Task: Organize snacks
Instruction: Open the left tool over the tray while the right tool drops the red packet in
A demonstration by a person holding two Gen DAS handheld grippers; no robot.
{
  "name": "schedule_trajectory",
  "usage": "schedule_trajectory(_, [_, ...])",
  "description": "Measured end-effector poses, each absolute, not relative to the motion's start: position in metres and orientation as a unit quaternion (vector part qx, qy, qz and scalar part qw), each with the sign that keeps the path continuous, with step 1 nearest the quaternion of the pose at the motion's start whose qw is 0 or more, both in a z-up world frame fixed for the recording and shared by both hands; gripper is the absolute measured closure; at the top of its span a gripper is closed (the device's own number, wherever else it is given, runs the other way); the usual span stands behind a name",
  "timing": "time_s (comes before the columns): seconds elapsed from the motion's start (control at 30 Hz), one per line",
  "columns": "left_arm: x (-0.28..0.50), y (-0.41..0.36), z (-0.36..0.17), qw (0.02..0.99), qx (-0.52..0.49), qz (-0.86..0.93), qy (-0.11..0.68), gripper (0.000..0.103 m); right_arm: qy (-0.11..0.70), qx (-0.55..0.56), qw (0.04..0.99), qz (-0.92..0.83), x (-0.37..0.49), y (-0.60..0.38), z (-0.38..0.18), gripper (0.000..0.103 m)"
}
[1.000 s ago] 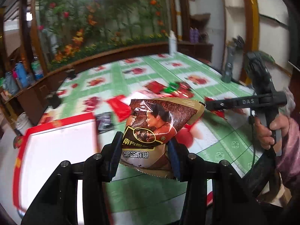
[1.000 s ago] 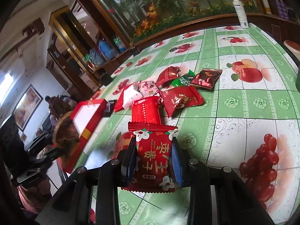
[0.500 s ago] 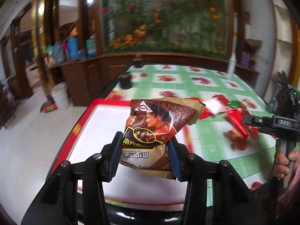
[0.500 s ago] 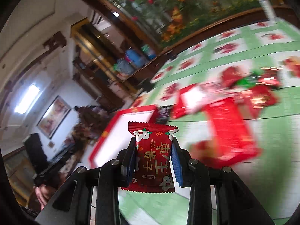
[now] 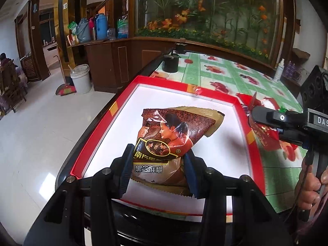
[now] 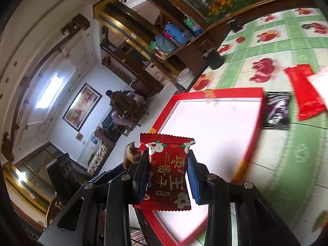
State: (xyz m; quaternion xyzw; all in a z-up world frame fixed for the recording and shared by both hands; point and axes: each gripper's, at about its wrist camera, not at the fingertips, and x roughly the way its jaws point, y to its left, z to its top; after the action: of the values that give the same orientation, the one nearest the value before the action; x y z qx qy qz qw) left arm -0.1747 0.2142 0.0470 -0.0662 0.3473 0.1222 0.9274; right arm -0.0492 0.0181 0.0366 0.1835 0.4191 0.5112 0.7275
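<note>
My left gripper (image 5: 157, 170) is shut on a brown sesame-paste packet (image 5: 174, 135) with two faces printed on it, held above the white inside of the red-rimmed tray (image 5: 98, 123). My right gripper (image 6: 168, 176) is shut on a small red snack packet (image 6: 167, 172) with white flowers, held over the tray's near corner (image 6: 252, 141). The right gripper also shows at the right of the left wrist view (image 5: 287, 121), beside the tray's right rim. The tray's white floor holds nothing I can see.
Loose snacks lie on the green fruit-print tablecloth (image 6: 287, 164): a black packet (image 6: 276, 110), a red packet (image 6: 305, 90), and more red ones (image 5: 264, 110). A black cup (image 5: 170, 61) stands past the tray. The table edge and floor lie to the left.
Both grippers swung left from the snack pile to over the red tray, each still holding its packet. The tray now fills the middle of both views.
</note>
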Motion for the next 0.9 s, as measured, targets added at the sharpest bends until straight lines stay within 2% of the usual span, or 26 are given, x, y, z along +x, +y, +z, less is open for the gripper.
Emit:
schedule_trajectory(0.4, [-0.169,0.213,0.030,0.917,-0.052,0.125,0.376,0.057,0.432,0.086,0.749,0.495,-0.071,0.051,0.023,0.065])
schedule_trajectory(0.5, [-0.171,0.215,0.035,0.920,-0.057,0.127,0.367,0.047,0.432,0.083,0.751,0.492,-0.071,0.049,0.022,0.064])
schedule_trajectory(0.57, [-0.174,0.214,0.040,0.924,-0.056,0.133,0.354,0.037,0.430,0.086,0.751,0.493,-0.071,0.047,0.023,0.061])
schedule_trajectory(0.63, [-0.174,0.214,0.045,0.927,-0.056,0.140,0.343,0.026,0.427,0.089,0.753,0.493,-0.071,0.044,0.025,0.054])
schedule_trajectory(0.9, [-0.172,0.189,0.050,0.933,-0.031,0.111,0.342,0.025,0.395,0.100,0.788,0.462,-0.066,-0.007,0.036,0.047])
